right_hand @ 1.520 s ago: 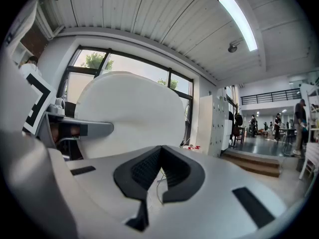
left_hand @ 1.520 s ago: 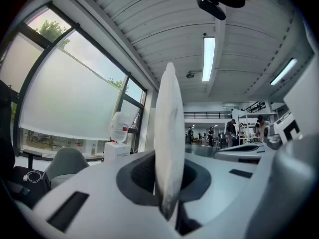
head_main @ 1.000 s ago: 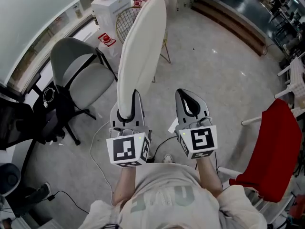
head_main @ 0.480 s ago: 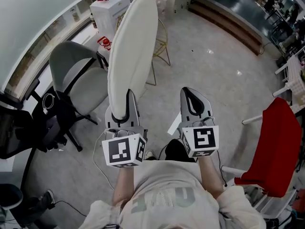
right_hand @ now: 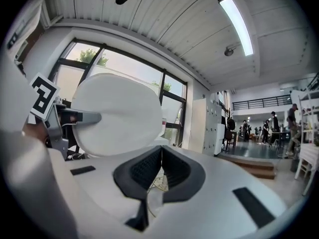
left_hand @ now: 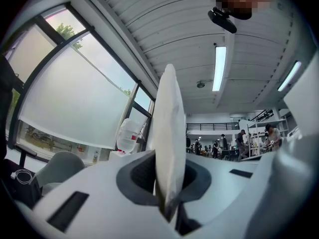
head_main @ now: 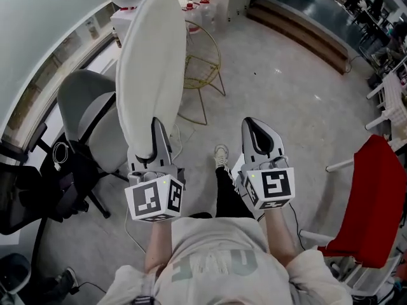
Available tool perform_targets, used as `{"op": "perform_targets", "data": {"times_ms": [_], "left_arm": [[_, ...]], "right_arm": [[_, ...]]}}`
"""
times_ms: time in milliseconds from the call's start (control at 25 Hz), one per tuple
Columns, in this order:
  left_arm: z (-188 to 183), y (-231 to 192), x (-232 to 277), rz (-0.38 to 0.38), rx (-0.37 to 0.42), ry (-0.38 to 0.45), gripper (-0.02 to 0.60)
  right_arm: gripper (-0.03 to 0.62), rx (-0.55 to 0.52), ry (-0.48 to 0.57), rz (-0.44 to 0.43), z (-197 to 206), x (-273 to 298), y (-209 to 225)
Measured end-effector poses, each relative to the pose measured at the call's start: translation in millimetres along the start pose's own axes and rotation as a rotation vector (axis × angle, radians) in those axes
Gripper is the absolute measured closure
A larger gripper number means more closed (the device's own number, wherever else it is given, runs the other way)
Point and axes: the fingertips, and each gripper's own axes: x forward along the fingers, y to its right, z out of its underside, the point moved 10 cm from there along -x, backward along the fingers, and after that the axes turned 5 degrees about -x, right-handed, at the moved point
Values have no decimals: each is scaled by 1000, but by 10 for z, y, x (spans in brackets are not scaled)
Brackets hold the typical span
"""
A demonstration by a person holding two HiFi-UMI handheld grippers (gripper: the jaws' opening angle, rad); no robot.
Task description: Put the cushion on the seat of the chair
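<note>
In the head view a cream round cushion [head_main: 151, 68] stands on edge, and my left gripper [head_main: 154, 138] is shut on its lower rim. The left gripper view shows the same cushion [left_hand: 168, 128] edge-on, pinched between the jaws of the left gripper [left_hand: 167, 183]. My right gripper [head_main: 257, 131] hovers beside it on the right, shut with nothing in it; the right gripper [right_hand: 160, 153] looks past the cushion [right_hand: 117, 116]. A yellow wire chair [head_main: 202, 62] stands just beyond the cushion to its right. A grey office chair [head_main: 86, 116] sits to its left.
A red chair [head_main: 374, 199] stands at the right. A dark chair with a black bag and cables [head_main: 44, 186] is at the far left. White boxes [head_main: 127, 8] line the window wall. A wooden step [head_main: 299, 27] runs across the back. The person's shoe [head_main: 220, 154] shows between the grippers.
Both grippers and the cushion have shifted left in the view as the person steps forward. The wire chair now shows clear of the cushion, and a leg and a shoe have come into view.
</note>
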Motion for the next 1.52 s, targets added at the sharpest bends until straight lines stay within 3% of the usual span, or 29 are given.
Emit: {"op": "perform_targets", "data": {"times_ms": [320, 680, 880, 1120, 1520], "left_arm": [[428, -131, 1259, -70, 55, 16, 545], [410, -13, 3437, -158, 118, 98, 546], [365, 12, 4349, -195, 121, 123, 546], [322, -4, 4892, -199, 132, 123, 545], [397, -148, 5082, -146, 87, 69, 545]], "right_arm": [[577, 48, -23, -73, 312, 1366, 601], [577, -37, 71, -193, 52, 3584, 1745], [577, -31, 62, -283, 50, 4489, 2073], [577, 1, 46, -291, 183, 4947, 2216], [577, -40, 137, -257, 1, 5064, 2069]]}}
